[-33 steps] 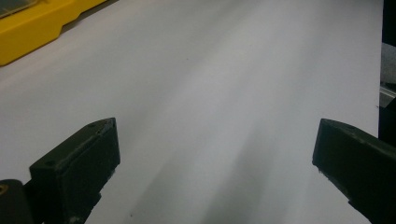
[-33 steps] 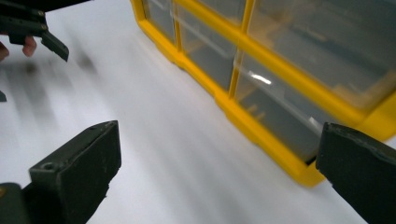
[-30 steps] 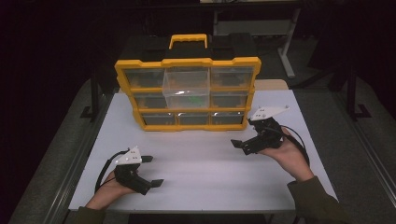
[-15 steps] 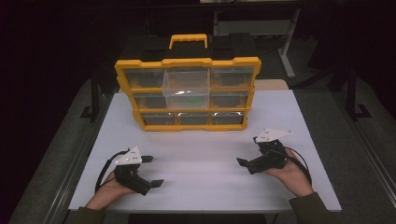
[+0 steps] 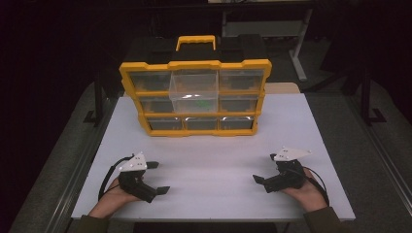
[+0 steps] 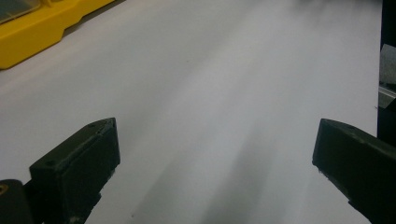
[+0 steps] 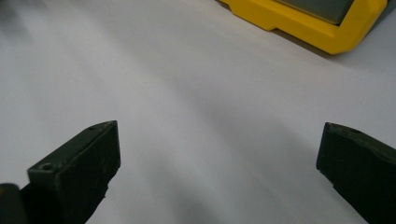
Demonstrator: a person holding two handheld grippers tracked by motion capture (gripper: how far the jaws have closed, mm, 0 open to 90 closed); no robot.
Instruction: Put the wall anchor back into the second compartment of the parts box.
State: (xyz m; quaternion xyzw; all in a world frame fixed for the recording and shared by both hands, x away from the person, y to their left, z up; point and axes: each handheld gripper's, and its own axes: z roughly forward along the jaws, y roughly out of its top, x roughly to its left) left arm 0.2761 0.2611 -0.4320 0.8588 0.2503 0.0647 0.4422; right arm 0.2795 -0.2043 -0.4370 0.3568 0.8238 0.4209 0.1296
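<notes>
While darkness is surrounding the white table (image 5: 214, 155), both grippers, left (image 5: 154, 177) and right (image 5: 264, 174), are resting wide-jawed below the yellow organizer (image 5: 194, 97)

Bare white bench (image 5: 214, 160) lies open from left to right across the near half; the yellow organizer (image 5: 194, 97) blocks the far middle.

Box (image 5: 194, 97) standing at the far middle of the table (image 5: 214, 160), one drawer (image 5: 193, 92) in its middle sticking out. Near left, left gripper (image 5: 158, 177); near right, right gripper (image 5: 262, 183). Both well apart from the box, bare table between them.
</notes>
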